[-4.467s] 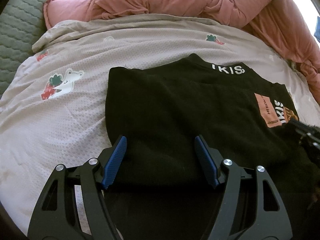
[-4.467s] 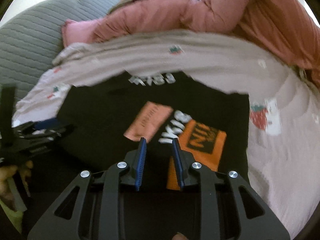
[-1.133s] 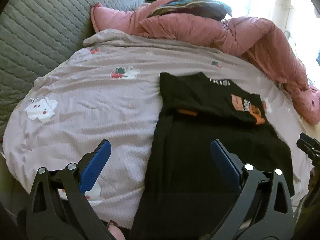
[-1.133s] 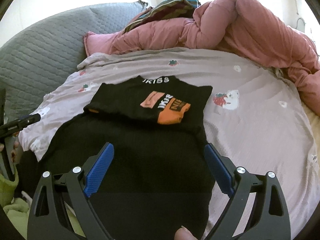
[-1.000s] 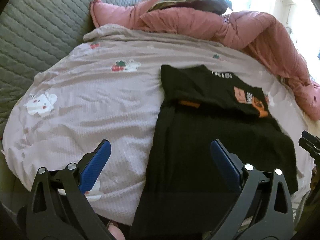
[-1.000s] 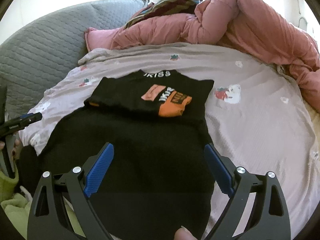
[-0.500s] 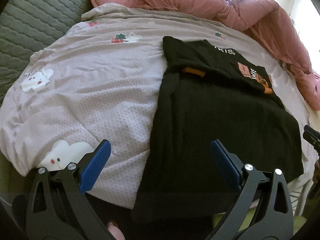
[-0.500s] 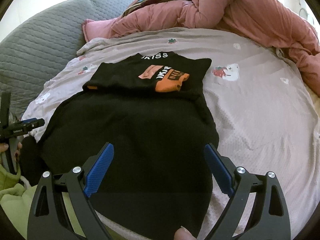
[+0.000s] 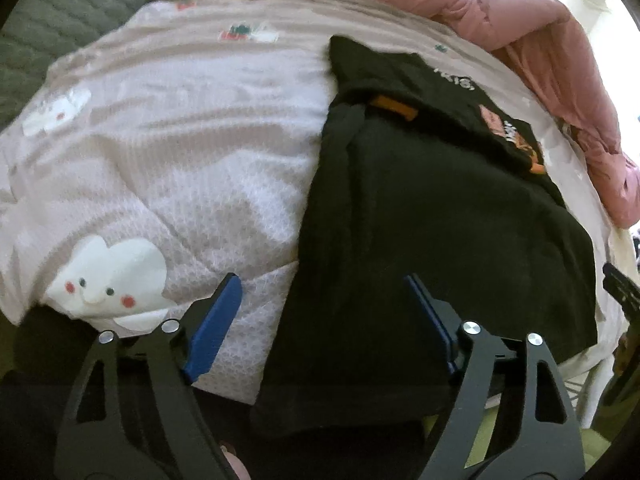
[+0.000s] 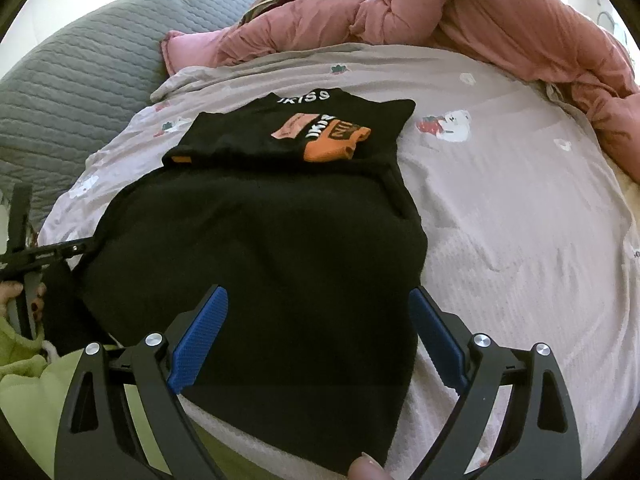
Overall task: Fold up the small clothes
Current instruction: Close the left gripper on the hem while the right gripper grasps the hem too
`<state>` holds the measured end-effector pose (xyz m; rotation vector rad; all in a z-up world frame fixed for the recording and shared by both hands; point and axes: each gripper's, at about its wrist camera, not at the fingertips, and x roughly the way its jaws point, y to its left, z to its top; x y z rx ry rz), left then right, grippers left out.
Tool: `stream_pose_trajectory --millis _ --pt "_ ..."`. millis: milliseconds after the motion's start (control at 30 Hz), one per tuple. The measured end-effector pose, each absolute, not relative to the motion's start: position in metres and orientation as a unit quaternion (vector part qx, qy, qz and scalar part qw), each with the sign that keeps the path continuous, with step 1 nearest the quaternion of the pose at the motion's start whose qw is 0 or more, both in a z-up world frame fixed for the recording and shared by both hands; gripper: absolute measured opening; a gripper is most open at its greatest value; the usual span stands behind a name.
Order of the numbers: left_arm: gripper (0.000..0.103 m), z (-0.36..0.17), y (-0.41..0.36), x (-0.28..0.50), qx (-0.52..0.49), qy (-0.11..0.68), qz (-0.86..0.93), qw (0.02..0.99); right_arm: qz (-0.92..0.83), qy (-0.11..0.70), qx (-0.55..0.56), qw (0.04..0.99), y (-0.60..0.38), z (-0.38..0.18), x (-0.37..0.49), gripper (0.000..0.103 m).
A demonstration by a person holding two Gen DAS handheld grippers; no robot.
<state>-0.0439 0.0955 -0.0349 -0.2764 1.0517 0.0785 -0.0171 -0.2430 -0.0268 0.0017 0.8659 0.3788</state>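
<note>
With the black shirt [image 9: 420,220] lying half-folded on the bed [image 9: 180,140], the spread left claw [image 9: 320,320] is narrowing over its near hem, the right claw [image 10: 316,332] hanging spread above it, suggesting the next fold is beginning

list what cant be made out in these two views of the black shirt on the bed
- Black shirt near hem: both views, hangs over the bed edge behind the tongs frames.
- Printed lettering: left wrist view, motion blur and a fold.
- Left tongs contact with the cloth: jaws just closing, touch unclear.
- Right tongs jaws stand open; whether they touch the cloth can't be told.
</note>
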Motion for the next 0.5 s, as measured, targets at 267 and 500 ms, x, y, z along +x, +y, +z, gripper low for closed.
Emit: stream_pose_trajectory --millis 267,500 --pt "0.029 -0.041 0.095 -0.044 -0.133 0.506 0.030 0.852 0.164 0.420 -0.004 0.893 -0.260 -0.028 -0.027 0.091" --pt "0.024 -0.041 0.091 -0.043 -0.125 0.507 0.022 0.852 0.163 0.437 0.007 0.884 -0.276 -0.033 -0.034 0.089"
